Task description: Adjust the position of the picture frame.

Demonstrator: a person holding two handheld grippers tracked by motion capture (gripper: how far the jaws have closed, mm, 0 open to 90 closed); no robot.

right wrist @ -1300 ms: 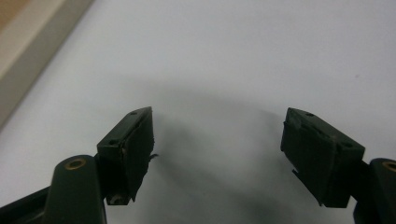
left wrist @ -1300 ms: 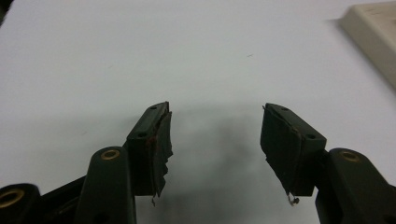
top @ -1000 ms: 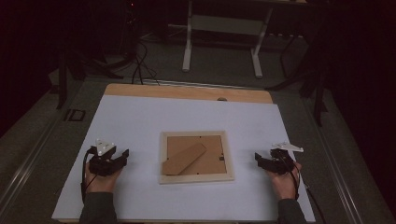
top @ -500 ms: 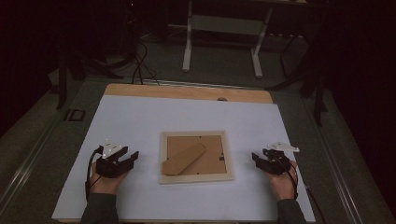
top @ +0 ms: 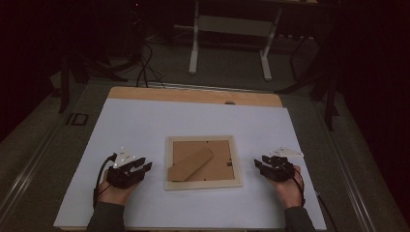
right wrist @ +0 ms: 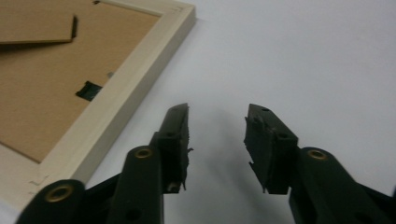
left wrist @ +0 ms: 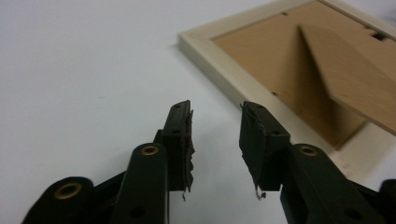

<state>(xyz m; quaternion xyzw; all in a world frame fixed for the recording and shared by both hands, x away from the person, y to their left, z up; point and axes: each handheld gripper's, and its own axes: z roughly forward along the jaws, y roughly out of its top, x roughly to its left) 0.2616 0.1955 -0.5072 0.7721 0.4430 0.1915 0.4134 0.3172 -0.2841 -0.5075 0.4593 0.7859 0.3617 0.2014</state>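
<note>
The frame [top: 203, 162] lies face down near the middle of the tabletop [top: 145, 125], toward the near edge, its brown backboard up and its stand [top: 190, 164] lying slantwise across the back — in the left gripper view the stand [left wrist: 350, 79] lifts a little off the board. Left of the frame, close but apart from it, the left gripper [top: 143, 166] points right at the frame's left rail; its jaws have just been closing and now stand at a narrow gap with nothing between them, the bare white tabletop [left wrist: 93, 70] under them and the frame [left wrist: 219, 70] just beyond the tips. Right of the frame, a little farther off, the right gripper [top: 258, 164] points left at the right rail [right wrist: 135, 88] — its jaws have also just been closing, stand moderately apart, and hold nothing.
</note>
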